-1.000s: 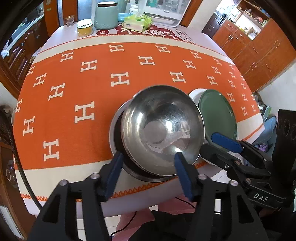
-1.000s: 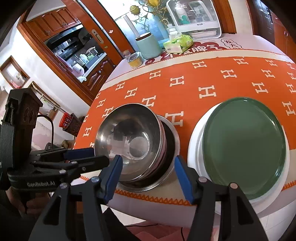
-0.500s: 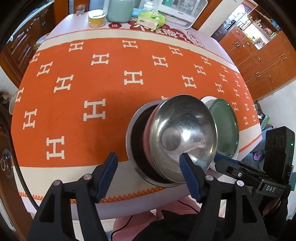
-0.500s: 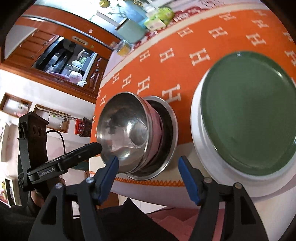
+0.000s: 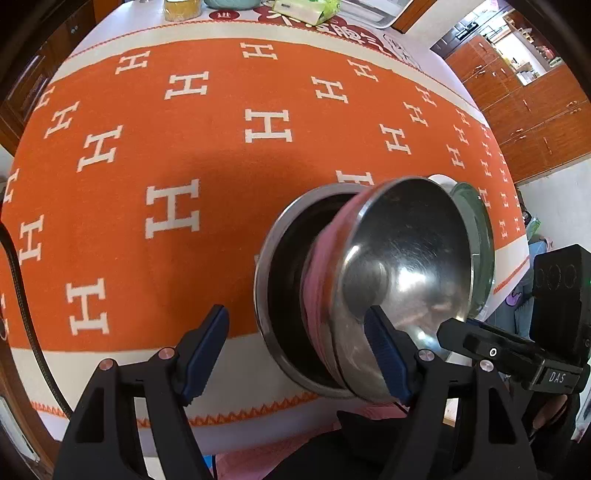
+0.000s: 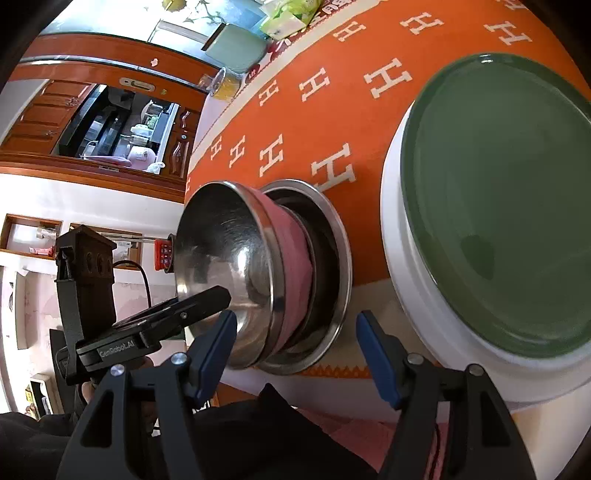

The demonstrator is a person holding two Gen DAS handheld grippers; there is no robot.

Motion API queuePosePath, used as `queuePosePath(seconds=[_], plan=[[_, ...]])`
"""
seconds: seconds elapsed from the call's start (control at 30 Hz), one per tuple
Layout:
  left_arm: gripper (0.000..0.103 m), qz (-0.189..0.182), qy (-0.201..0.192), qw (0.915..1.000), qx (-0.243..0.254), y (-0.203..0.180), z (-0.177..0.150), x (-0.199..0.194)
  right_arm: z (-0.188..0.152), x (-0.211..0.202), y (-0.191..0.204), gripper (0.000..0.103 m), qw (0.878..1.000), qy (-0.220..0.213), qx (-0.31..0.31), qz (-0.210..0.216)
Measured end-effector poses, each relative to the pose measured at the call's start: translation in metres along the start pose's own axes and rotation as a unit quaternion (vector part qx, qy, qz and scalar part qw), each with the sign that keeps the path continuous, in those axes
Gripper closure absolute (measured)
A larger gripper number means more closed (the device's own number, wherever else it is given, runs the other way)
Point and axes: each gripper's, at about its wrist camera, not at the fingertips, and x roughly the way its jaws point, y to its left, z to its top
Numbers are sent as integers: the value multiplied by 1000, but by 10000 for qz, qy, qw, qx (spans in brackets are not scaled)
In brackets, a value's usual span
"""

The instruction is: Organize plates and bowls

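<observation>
A shiny steel bowl [image 5: 406, 258] tops a nested stack: a pink bowl [image 5: 317, 280] sits under it, and both rest in a wide steel dish [image 5: 266, 258] near the table's front edge. A green plate [image 6: 498, 192] lies on a larger white plate [image 6: 406, 280] just right of the stack. My left gripper [image 5: 295, 350] hangs at the stack's near left side. Its jaws are opening and press on nothing, with the dish rim showing between them. My right gripper [image 6: 297, 350] is open over the steel dish's [image 6: 336, 258] near edge, beside the steel bowl [image 6: 221, 251].
An orange tablecloth [image 5: 221, 166] with white H marks covers the table. At the far edge stand a yellow jar [image 5: 181, 9], a green tissue pack [image 5: 306, 9] and a teal canister [image 6: 236, 48]. Wooden cabinets line the room. A person's dark clothing fills the bottom of both views.
Both grippers have come down closer to the bowl stack and their jaws stand wider. The right wrist view has rolled. The stack and plates have stayed put.
</observation>
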Motion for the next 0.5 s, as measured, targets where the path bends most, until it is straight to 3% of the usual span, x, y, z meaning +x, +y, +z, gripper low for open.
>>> queuePosePath(seconds=[0.5], plan=[[30,-240,200,9991,297,-7,13,33,6,14,-11,39,9997,-188,132,10]])
